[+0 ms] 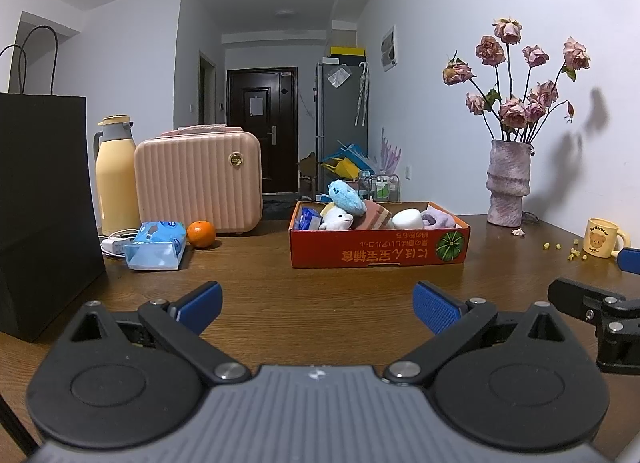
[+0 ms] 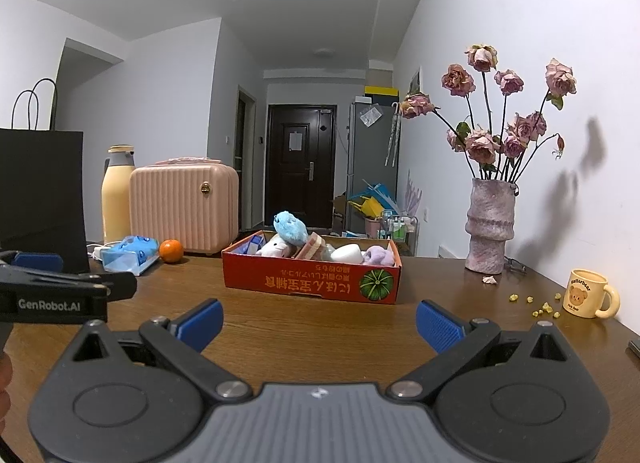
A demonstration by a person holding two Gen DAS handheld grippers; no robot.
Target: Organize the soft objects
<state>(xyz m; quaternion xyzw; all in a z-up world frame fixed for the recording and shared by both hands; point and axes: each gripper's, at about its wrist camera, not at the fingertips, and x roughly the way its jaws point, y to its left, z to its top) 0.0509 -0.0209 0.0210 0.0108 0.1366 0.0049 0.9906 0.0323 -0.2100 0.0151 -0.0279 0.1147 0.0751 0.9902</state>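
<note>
Soft toys already fill the orange cardboard box [image 1: 379, 253] in the middle of the wooden counter [image 1: 320, 295]: a blue plush [image 1: 346, 194] sits highest at the left end, with a white plush [image 1: 337, 220] just below it, a striped cake-shaped cushion [image 1: 376, 215] leaning beside them, a white round piece [image 1: 408, 219] and a purple plush [image 1: 438, 218] toward the right end. No soft thing lies loose on the bare counter in front of the box, so the gathering looks largely done; what may be left is tidying the pile, since the blue plush rides above the rim. Off to the left, a blue tissue pack [image 1: 156, 246] rests next to an orange [image 1: 201, 234]; whether it counts as part of the job is unclear. The left gripper [image 1: 316, 305] hovers low over the counter, well short of the box, jaws spread wide and empty. The right gripper [image 2: 318, 325] hangs likewise, fully parted and holding nothing, with the box straight ahead of it.
</note>
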